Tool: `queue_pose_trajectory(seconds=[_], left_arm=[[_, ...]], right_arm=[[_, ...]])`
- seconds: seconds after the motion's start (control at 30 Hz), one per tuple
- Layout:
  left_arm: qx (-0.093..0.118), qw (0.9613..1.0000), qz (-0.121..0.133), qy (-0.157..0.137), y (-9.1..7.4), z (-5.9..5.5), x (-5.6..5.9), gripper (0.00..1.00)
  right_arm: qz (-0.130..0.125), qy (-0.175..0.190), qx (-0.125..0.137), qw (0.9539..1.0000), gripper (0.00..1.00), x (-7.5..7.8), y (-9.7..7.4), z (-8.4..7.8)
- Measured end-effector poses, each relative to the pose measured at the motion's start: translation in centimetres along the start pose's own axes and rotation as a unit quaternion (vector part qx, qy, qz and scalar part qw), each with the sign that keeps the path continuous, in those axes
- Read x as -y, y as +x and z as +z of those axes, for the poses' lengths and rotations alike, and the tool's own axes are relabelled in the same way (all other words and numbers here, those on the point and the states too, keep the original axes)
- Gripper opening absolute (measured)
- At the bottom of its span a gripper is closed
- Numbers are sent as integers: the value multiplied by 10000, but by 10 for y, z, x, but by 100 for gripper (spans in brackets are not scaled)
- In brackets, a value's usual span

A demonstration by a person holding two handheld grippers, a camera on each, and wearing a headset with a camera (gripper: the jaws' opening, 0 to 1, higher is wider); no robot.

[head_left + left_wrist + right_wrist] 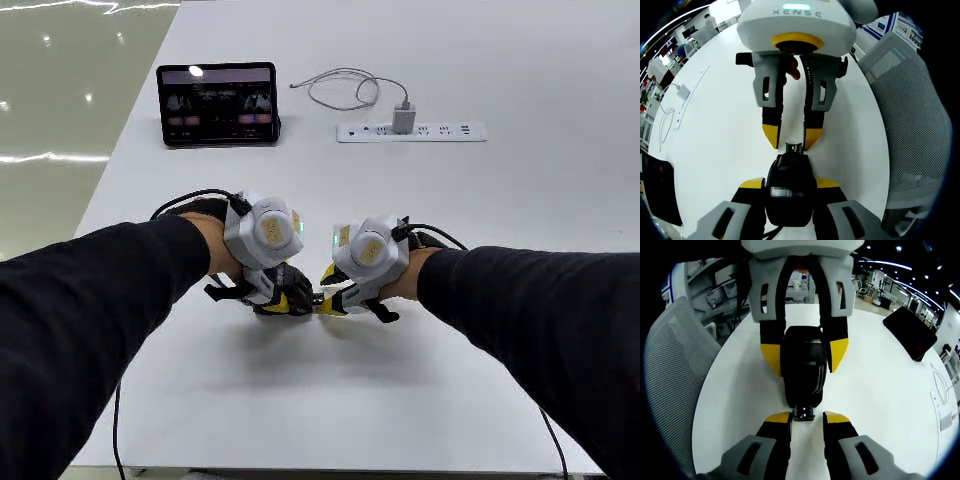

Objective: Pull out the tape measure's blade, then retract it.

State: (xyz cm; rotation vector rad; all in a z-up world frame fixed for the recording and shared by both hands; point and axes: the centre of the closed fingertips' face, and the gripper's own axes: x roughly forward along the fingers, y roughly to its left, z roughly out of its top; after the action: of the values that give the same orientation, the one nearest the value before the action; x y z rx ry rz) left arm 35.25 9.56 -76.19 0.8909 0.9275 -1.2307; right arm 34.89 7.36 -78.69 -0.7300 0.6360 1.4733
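The tape measure point(802, 370), at the lower centre of the head view, is clamped by the left gripper point(790, 184). Its hook tab point(803, 413) is flanked by the jaws of the right gripper point(807, 418); whether it is pinched cannot be told. The case is judged rigid and smooth, with 1 springy blade coiled inside, best drawn by that tab

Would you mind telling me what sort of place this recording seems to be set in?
Probably an office or lab: a white table carries a tablet and a power strip with a charger plugged in, and a mesh office chair stands beside it.
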Motion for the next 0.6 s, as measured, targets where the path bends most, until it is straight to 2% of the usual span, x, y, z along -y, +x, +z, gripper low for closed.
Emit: queue_pose_trajectory(seconds=[0.37, 0.47, 0.5, 0.6], left_arm=[[37, 10000, -35, -49, 0, 0, 1, 32], [47, 10000, -46, -57, 0, 1, 1, 32], [50, 10000, -47, -59, 0, 1, 1, 32], [56, 10000, -48, -56, -1, 2, 2, 32]], right_arm=[[98, -158, -41, 9998, 13, -2, 9, 1], [151, -116, -50, 9998, 12, -2, 9, 1], [175, 187, -133, 9996, 12, -3, 9, 0], [156, -76, -164, 9997, 12, -4, 10, 1]])
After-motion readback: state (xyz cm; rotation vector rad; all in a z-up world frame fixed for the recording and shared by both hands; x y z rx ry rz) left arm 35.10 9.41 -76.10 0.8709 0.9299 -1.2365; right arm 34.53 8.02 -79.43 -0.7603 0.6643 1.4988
